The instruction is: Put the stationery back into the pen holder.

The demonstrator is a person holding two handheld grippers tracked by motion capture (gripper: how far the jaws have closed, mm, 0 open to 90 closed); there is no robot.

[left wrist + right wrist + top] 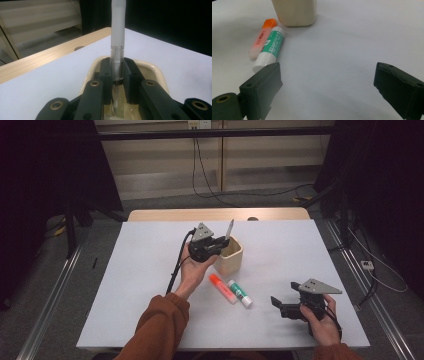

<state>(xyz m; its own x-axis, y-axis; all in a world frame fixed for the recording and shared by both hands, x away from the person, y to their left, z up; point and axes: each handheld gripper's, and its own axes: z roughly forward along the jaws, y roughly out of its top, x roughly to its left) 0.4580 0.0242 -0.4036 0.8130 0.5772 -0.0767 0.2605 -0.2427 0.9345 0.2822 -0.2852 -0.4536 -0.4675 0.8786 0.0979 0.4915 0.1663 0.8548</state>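
Observation:
A cream cup (231, 254) stands mid-table. My left gripper (221, 245) hovers over its rim, shut on a grey-white pen (229, 228) that stands upright with its lower end inside the cup. In the left gripper view the pen (117, 37) is pinched between the black jaws above the cup's rim (152, 67). An orange highlighter (221, 287) and a white-and-green glue stick (240, 293) lie side by side in front of the cup. My right gripper (281, 306) rests open near the table's front right. In its own view the highlighter (262, 37), glue stick (270, 46) and cup (295, 12) lie ahead.
The white table top (280, 250) has a wooden strip (215, 214) along its far edge. Cables hang and trail on the floor behind. Dark stands and rails flank both sides. A cable trails from the left gripper along the person's forearm.

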